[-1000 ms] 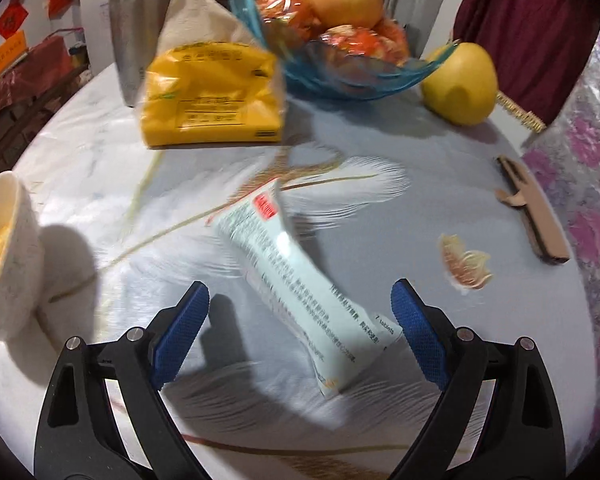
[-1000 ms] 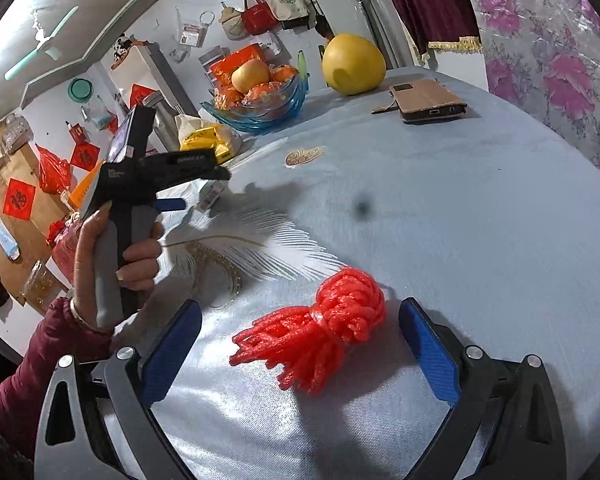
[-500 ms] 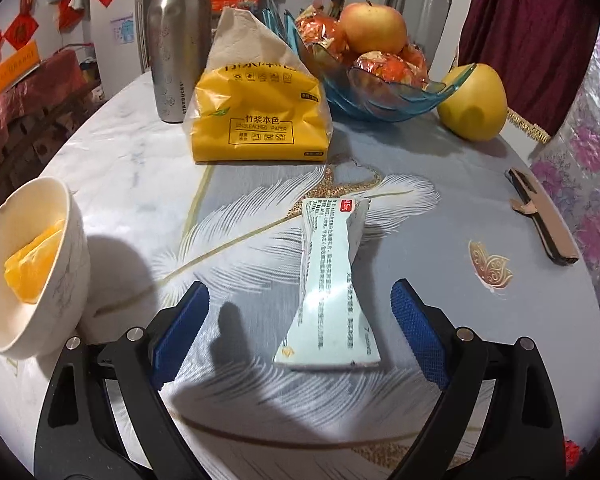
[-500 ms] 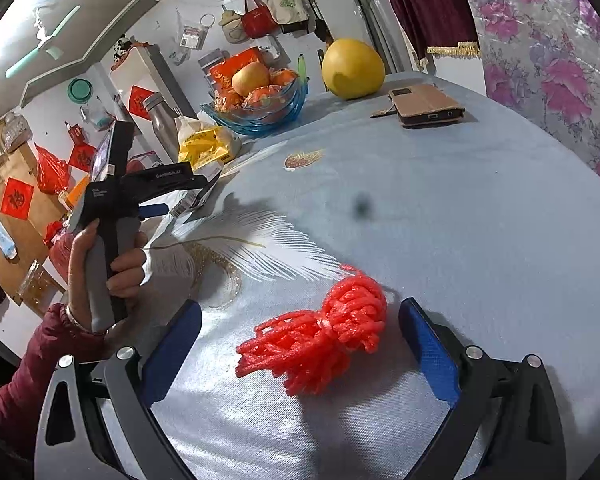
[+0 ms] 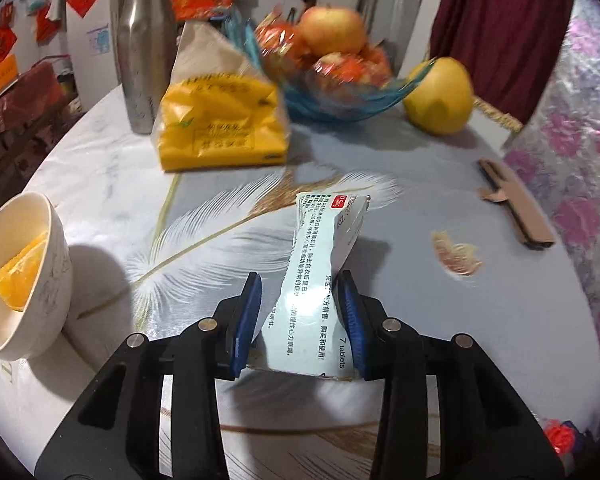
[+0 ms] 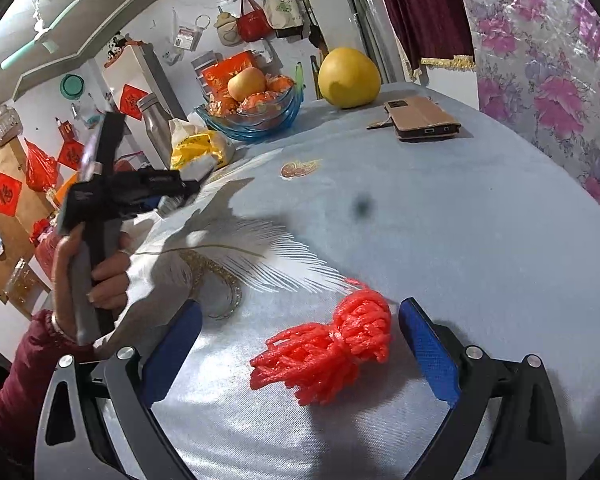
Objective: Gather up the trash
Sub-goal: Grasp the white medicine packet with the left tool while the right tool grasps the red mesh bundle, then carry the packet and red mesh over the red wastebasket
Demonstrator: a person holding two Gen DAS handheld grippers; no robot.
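Left gripper (image 5: 300,316) clenched on a pale blue pill box (image 5: 320,280), jaws just closed in from wide, both blue pads pressed to its sides, far end of the box tilted up off the table (image 5: 440,184); right gripper (image 6: 300,356) released, jaws spread wide, hovering over a red net bundle (image 6: 328,344) lying on the cloth between the pads, untouched; judged risks: thin empty card likely to crush or twist in the pinch and slide out, since the hold sits low on the near end with most of the length cantilevered ahead; a swing to the left could knock the bowl (image 5: 32,280) close by and spill its orange wedge (image 5: 20,276); springy net likely to squash and pop free, or catch by a few strands only and trail, if pinched off centre; the two hands working near each other could bump; counted: two grippers, one box, one net bundle, one bowl with one wedge, one yellow bag (image 5: 220,124), one steel bottle (image 5: 146,44), one blue fruit dish (image 5: 340,100) with at least two apples plus wrapped fruit too blurred to count, one pomelo (image 5: 440,96), one brown phone case (image 5: 516,204); one hand (image 6: 96,276) seen from the right camera, in a dark red sleeve; no bin in sight.
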